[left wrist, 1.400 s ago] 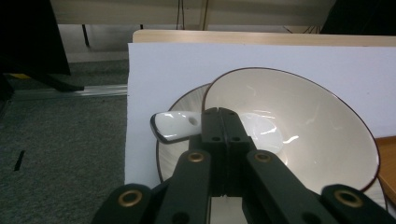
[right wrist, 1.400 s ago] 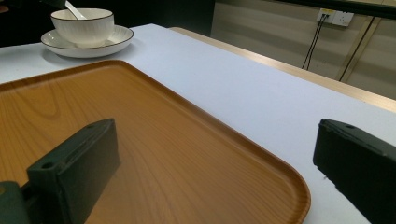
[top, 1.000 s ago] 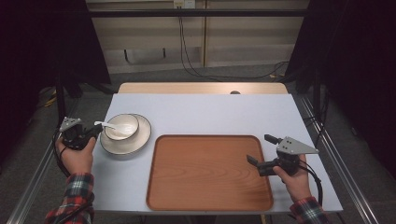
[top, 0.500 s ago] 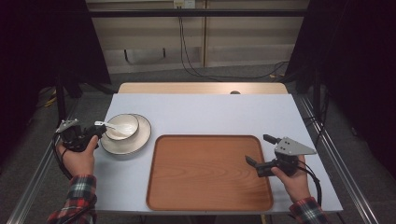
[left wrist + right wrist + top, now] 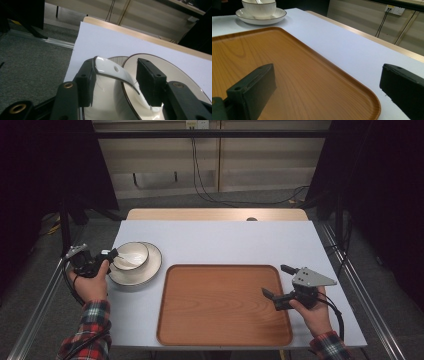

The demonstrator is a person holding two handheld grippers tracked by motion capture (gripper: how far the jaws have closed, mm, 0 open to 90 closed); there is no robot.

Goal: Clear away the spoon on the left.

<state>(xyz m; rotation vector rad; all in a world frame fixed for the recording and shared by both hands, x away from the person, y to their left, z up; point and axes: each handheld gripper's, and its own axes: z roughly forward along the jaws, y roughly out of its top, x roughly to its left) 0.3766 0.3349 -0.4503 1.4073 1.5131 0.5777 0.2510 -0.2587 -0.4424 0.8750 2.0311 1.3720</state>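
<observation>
The left tongs (image 5: 111, 255) sit at the counter's (image 5: 220, 240) left edge, their jaws part-way apart after just opening, with the white spoon's (image 5: 112, 72) handle between them. In the left gripper view the handle arches from beside the left pad toward the right one; whether either pad touches it is hard to tell. The spoon rests in the bowl (image 5: 131, 255), which stands on the plate (image 5: 150, 267) near the left edge, just left of the wooden tray (image 5: 225, 305). The bowl's inside is mostly cut off by the jaws.

The right tongs (image 5: 277, 282) hover wide and empty over the tray's right rim, close to the counter's right edge. The tray is bare, and the counter's far half is open white surface. The near-left corner is partly covered by a plaid sleeve (image 5: 90, 327).
</observation>
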